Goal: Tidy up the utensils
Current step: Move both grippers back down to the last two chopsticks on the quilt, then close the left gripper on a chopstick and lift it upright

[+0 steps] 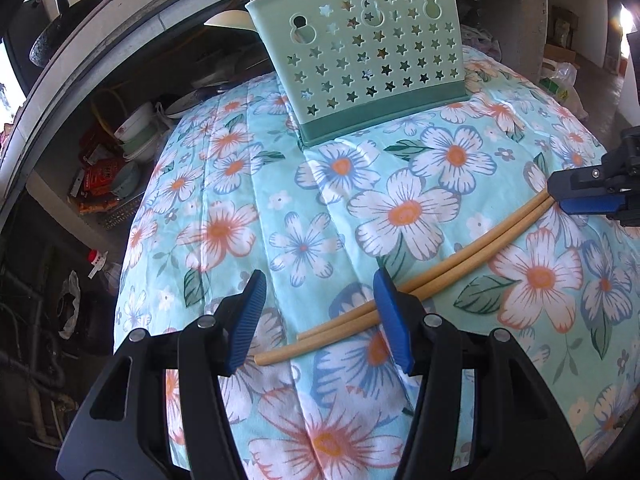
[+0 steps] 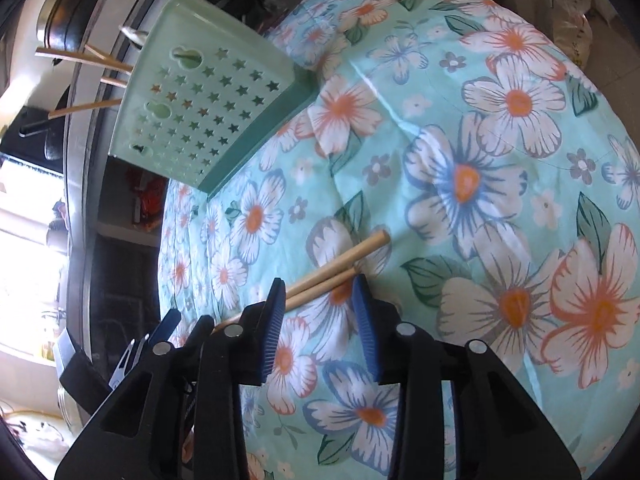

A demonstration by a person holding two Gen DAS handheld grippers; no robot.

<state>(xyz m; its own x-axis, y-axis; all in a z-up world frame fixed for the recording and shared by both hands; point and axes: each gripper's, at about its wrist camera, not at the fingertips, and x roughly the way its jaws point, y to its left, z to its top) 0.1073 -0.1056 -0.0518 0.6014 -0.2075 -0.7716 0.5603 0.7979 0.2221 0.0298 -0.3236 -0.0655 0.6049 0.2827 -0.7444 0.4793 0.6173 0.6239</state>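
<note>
My left claw gaped wide over two tan wooden chopsticks, my right claw likewise open and empty, mint star-punched plastic utensil holder upright on the floral-clothed desk.

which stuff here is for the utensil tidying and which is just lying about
For the job:
chopsticks
green holder
left tongs
right tongs

Just lying about:
floral cloth
stacked bowls
black pan

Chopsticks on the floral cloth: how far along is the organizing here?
Partly done: several sticks already stand in the green holder. In hand: nothing gripped; the pair of chopsticks lies on the cloth, with the open left gripper and open right gripper at either end. Left: lifting the pair into the holder.
</note>
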